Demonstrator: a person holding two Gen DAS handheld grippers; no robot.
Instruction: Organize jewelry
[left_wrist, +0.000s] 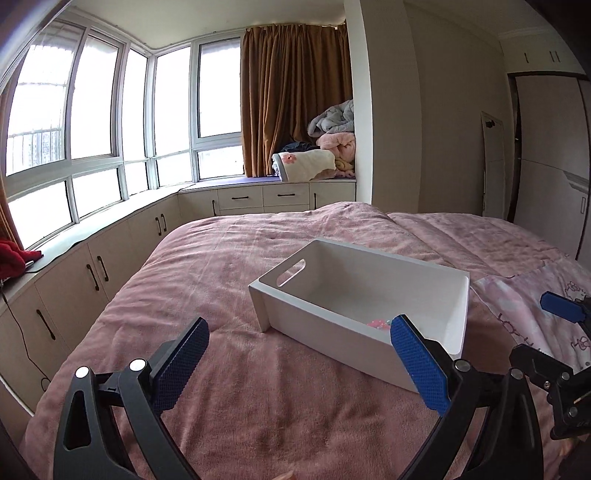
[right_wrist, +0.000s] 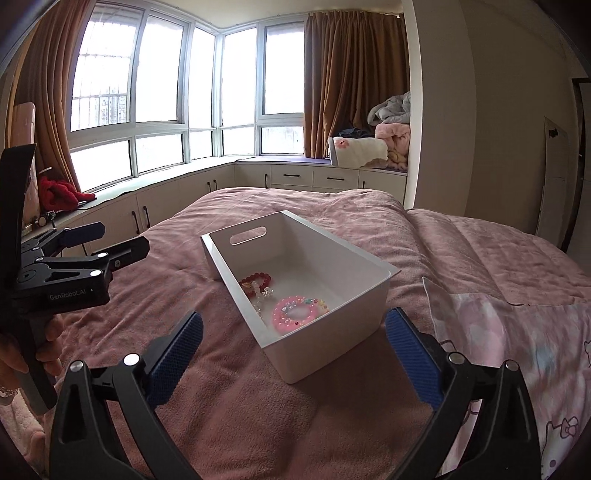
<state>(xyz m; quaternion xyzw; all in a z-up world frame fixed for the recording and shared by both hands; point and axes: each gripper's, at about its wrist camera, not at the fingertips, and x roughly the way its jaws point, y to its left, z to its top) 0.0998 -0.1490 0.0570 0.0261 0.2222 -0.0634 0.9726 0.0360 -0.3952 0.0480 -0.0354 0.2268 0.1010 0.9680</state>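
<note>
Since the bracelets (right_wrist: 295, 314) already lie in the white box (right_wrist: 332, 343) on the bed (right_wrist: 240, 406), sorting seems finished; left gripper (left_wrist: 299, 365) and right gripper (right_wrist: 291, 354) are both released, grasping nothing; next, look for remaining jewelry.

A wide bay window (right_wrist: 166, 92) is flanked by brown pleated curtains (right_wrist: 351, 85). Cream low cabinets (left_wrist: 110, 258) are set beneath it.

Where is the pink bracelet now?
In the right wrist view, the pink bracelet lies inside the white box on the bed, at its near end, beside the red bracelet.
</note>
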